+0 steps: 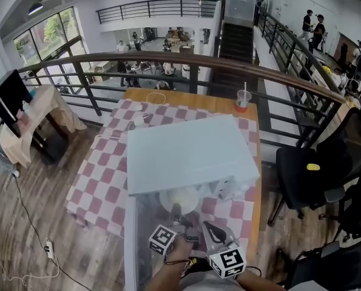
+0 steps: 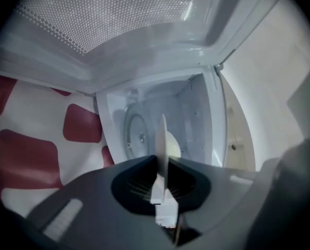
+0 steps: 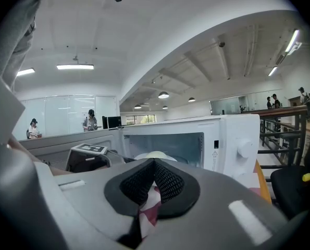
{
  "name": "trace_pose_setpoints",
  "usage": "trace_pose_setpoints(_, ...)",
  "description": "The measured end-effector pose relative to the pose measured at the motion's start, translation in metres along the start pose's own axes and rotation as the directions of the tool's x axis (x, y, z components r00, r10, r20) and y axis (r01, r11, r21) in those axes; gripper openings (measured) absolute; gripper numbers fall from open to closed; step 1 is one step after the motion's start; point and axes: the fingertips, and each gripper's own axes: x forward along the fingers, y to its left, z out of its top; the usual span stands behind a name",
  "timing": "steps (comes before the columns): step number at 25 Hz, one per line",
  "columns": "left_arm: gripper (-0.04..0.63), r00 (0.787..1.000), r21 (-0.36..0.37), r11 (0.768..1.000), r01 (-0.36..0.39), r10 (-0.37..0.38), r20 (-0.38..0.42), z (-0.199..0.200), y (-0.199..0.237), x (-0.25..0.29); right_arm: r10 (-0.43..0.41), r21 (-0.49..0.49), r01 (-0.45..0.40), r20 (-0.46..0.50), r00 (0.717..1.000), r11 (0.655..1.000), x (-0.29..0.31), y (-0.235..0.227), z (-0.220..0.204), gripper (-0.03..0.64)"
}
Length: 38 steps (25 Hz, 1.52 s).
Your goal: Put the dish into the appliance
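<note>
White and round, the shallow dish [image 2: 162, 134] is the item under transfer, and it is clamped by its near rim between the jaws of the left gripper [image 2: 163, 165], which are closed hard onto it. The left gripper view shows the dish edge-on. The head view places it [image 1: 179, 199] at the mouth of the white box-shaped microwave oven [image 1: 192, 144], partly under the front edge of the oven's top. The oven's mesh-windowed door [image 2: 118, 25] is already swung open toward the person, so access is complete. Inside the cavity the round glass turntable [image 2: 136, 134] is bare, and the dish appears to be carried clear of it rather than resting on it. The right gripper [image 3: 153, 163] sits back from the opening, beside the left one, its jaws pressed together on nothing; only the red-and-white checked tablecloth [image 1: 101, 174] shows through the gap beneath them. In that gripper's view the dish [image 3: 155, 155] appears in the oven's open front. Assessment: pickup and approach are done, and insertion is under way but incomplete. Outstanding items, as judged from this position, are moving the dish fully over the turntable, setting it down, letting go of the rim and drawing the left gripper out. Closing the door may follow, although the task does not require it.
</note>
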Motion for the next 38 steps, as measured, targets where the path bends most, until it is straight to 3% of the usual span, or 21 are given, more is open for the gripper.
trace_pose_setpoints(4, 0.031, 1.000, -0.014, 1.000, -0.027, 0.027, 0.011, 0.006, 0.009, 0.022, 0.002, 0.000, -0.002, -0.002, 1.000, 1.000, 0.005, -0.009, -0.002, 0.000)
trace_pose_setpoints(10, 0.031, 0.996, 0.021, 0.996, -0.084, 0.083, 0.014, 0.014, 0.020, 0.041, -0.003, 0.008, 0.003, 0.002, 1.000, 1.000, 0.010, -0.027, 0.005, 0.000)
trace_pose_setpoints(19, 0.029, 0.989, -0.021, 0.989, -0.147, 0.147, 0.011, 0.016, 0.034, 0.058, 0.012, 0.008, -0.012, -0.006, 1.000, 1.000, 0.020, -0.039, 0.004, 0.000)
trace_pose_setpoints(24, 0.031, 0.976, 0.056, 0.975, -0.216, 0.217, -0.010, 0.016, 0.041, 0.066, 0.018, 0.004, -0.018, -0.010, 1.000, 1.000, 0.023, -0.042, 0.003, 0.000)
trace_pose_setpoints(27, 0.038, 0.971, 0.171, 0.961, -0.220, 0.232, -0.059, 0.013, 0.037, 0.072, 0.005, 0.009, -0.005, -0.013, 1.000, 1.000, 0.023, -0.047, 0.002, 0.000)
trace_pose_setpoints(30, 0.060, 0.958, 0.333, 0.918, -0.214, 0.265, -0.113, 0.010, 0.033, 0.072, -0.007, 0.017, 0.007, -0.020, 1.000, 1.000, 0.022, -0.051, 0.000, 0.000)
trace_pose_setpoints(33, 0.126, 0.941, 0.502, 0.845, -0.186, 0.301, -0.158, 0.003, 0.027, 0.073, -0.013, 0.021, 0.013, -0.025, 1.000, 1.000, 0.022, -0.052, -0.004, -0.001)
trace_pose_setpoints(36, 0.217, 0.912, 0.646, 0.746, -0.162, 0.363, -0.190, -0.005, 0.023, 0.073, -0.007, 0.017, 0.007, -0.033, 0.999, 1.000, 0.022, -0.050, -0.006, 0.000)
trace_pose_setpoints(38, 0.239, 0.887, 0.733, 0.662, -0.158, 0.421, -0.190, -0.010, 0.024, 0.071, -0.001, 0.013, 0.001, -0.036, 0.999, 1.000, 0.022, -0.048, -0.006, 0.000)
